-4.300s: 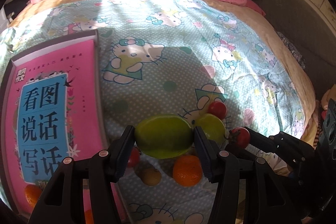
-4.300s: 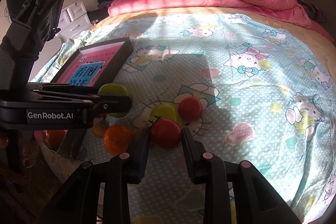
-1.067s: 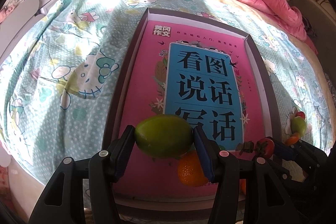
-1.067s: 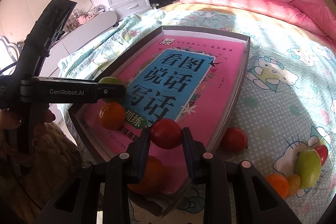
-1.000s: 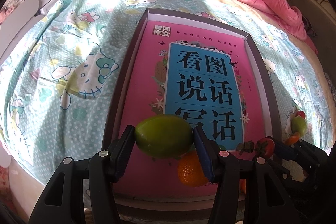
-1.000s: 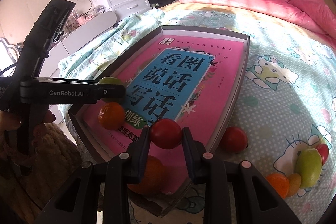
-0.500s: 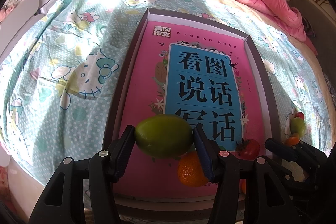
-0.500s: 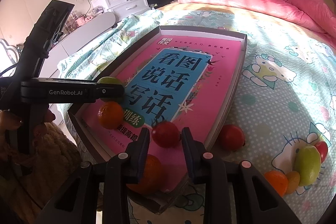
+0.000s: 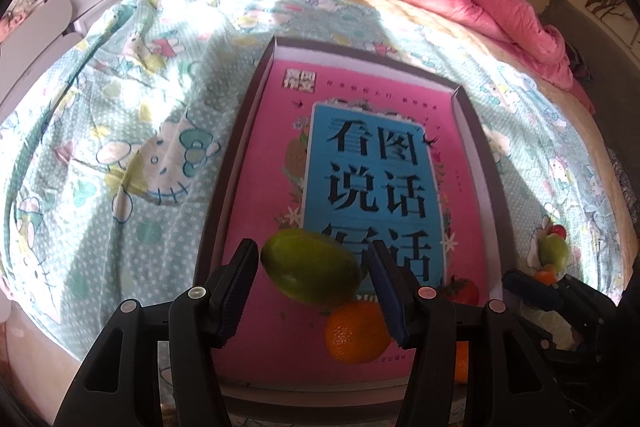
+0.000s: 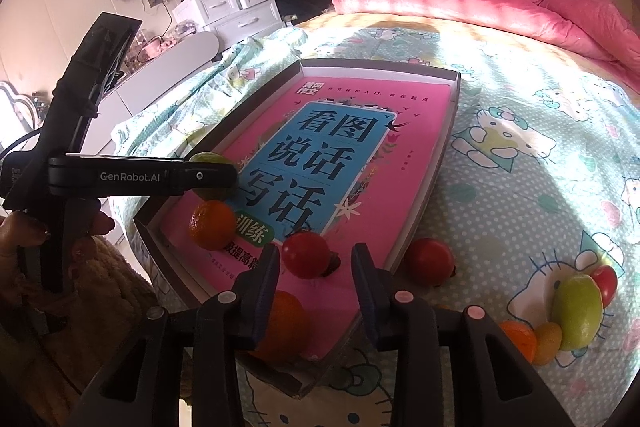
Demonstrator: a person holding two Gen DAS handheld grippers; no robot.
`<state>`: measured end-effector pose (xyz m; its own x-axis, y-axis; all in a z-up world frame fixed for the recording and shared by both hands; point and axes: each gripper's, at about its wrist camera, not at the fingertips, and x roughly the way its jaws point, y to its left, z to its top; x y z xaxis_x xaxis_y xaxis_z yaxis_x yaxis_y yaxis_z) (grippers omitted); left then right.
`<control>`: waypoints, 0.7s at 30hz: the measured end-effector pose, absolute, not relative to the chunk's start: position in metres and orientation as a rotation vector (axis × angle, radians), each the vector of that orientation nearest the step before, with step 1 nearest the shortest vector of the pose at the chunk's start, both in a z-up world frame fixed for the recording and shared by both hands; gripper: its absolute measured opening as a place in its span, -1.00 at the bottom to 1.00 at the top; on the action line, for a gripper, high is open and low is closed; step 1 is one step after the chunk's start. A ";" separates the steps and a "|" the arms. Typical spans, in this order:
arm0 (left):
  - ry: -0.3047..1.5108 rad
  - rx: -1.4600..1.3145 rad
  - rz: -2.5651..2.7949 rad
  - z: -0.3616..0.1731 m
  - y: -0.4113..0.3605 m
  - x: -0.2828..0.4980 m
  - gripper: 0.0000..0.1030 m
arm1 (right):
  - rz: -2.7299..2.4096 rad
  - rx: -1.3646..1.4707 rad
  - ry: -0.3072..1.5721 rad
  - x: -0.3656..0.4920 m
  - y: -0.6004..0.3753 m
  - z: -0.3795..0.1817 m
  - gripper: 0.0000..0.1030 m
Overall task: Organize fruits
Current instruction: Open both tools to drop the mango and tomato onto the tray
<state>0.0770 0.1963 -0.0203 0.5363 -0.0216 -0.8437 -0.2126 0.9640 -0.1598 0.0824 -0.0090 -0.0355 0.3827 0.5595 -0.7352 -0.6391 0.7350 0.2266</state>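
The tomato (image 10: 306, 254) now lies loose in the tray (image 10: 440, 163) as the right gripper (image 10: 316, 277) jaws are opening; the left gripper (image 9: 316, 279) clamps a green fruit (image 9: 311, 269).

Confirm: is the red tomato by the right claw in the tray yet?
In. The tomato rests on the tray's pink liner, clear of the opening right claw.

Black hand-held gripper (image 10: 314, 273), blue ribbed pads (image 10: 267, 269), pale pivot screws, white GenRobot.AI lettering, fuzzy cream sleeve (image 10: 100, 291)

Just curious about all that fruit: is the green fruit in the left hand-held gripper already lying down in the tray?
No: the green fruit is between the left hand-held gripper's fingers, above the tray.
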 end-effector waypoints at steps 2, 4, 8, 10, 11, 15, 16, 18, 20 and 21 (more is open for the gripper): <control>0.977 -0.253 0.112 -0.015 0.195 0.076 0.14 | 0.763 -0.093 0.895 0.082 -0.012 -0.034 -0.27; 0.963 -0.258 0.104 -0.012 0.194 0.077 0.14 | 0.760 -0.088 0.890 0.082 -0.014 -0.033 -0.26; 0.943 -0.259 0.100 -0.008 0.192 0.076 0.23 | 0.752 -0.081 0.885 0.083 -0.016 -0.031 -0.25; 0.932 -0.258 0.098 -0.006 0.191 0.077 0.26 | 0.747 -0.079 0.884 0.083 -0.017 -0.030 -0.24; 0.927 -0.256 0.096 -0.005 0.190 0.077 0.28 | 0.744 -0.078 0.882 0.083 -0.018 -0.029 -0.22; 0.915 -0.245 0.098 -0.003 0.187 0.076 0.39 | 0.739 -0.076 0.870 0.081 -0.021 -0.026 -0.17; 0.913 -0.241 0.098 -0.003 0.186 0.076 0.40 | 0.735 -0.076 0.866 0.081 -0.021 -0.025 -0.16; 0.906 -0.240 0.099 -0.001 0.185 0.076 0.45 | 0.732 -0.074 0.854 0.081 -0.023 -0.023 -0.15; 0.901 -0.241 0.095 0.000 0.184 0.076 0.46 | 0.724 -0.073 0.838 0.080 -0.024 -0.021 -0.08; 0.898 -0.242 0.093 0.001 0.183 0.077 0.46 | 0.723 -0.071 0.830 0.080 -0.025 -0.019 -0.04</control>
